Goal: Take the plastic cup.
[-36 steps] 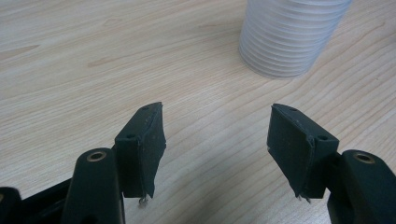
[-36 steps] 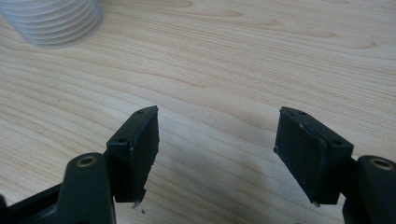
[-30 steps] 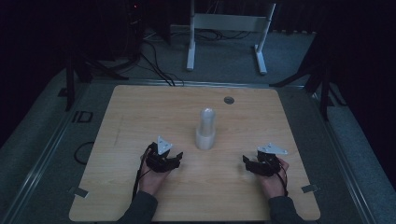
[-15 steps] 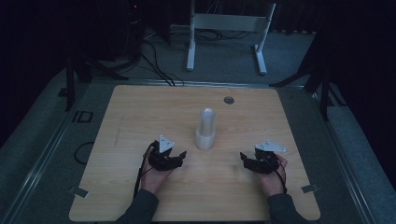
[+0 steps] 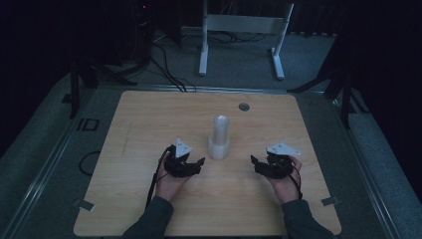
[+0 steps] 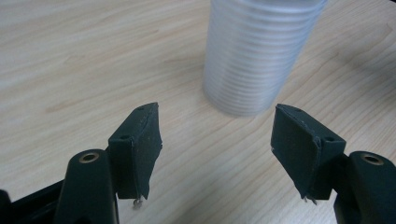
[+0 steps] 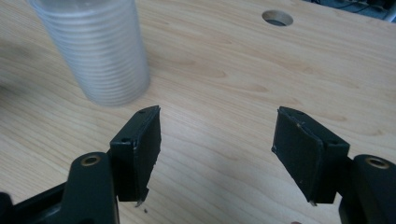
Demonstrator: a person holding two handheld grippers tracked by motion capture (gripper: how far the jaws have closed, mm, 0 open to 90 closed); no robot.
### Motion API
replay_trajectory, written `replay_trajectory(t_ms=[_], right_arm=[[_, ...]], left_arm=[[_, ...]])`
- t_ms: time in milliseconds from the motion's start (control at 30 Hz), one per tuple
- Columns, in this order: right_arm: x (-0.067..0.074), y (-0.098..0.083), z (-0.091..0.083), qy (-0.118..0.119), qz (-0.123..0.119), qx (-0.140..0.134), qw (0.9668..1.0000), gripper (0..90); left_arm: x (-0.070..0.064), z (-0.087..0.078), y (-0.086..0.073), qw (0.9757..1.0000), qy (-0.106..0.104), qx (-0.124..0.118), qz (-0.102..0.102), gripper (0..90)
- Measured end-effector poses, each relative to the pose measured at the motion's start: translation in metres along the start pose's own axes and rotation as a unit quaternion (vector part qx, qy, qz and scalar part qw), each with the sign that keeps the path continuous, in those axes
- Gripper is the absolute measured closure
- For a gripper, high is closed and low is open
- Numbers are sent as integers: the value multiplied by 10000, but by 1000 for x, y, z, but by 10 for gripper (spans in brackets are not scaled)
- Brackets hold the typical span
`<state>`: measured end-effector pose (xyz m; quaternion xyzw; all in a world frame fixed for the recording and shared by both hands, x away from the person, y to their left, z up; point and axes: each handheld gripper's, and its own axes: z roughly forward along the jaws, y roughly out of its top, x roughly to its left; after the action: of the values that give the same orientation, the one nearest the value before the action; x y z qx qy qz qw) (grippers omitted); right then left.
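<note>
Right gripper (image 5: pixel 255 162) moved up a bit, jaws closing slightly, nothing between. Left gripper (image 5: pixel 199 162) jaws apart, empty, near cup stack (image 5: pixel 219 138).

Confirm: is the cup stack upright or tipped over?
Upright. The stack of clear cups stands on its wide end on the table in the high view, between the two hand-held grippers, touched by neither.

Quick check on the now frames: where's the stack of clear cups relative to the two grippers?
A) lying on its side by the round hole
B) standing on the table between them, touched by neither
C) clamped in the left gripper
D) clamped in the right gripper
B: the stack of clear cups stands upright on the table, with the left gripper and the right gripper apart from it, jaws open and empty.
</note>
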<state>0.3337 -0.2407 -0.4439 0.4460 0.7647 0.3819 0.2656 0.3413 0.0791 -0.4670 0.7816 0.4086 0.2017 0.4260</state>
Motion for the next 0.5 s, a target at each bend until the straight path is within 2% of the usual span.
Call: replay_trajectory(t_ms=[500], right_arm=[[9, 17, -1, 109, -102, -172, 9997, 320]], left_arm=[[-7, 7, 16, 9996, -34, -132, 233, 323]])
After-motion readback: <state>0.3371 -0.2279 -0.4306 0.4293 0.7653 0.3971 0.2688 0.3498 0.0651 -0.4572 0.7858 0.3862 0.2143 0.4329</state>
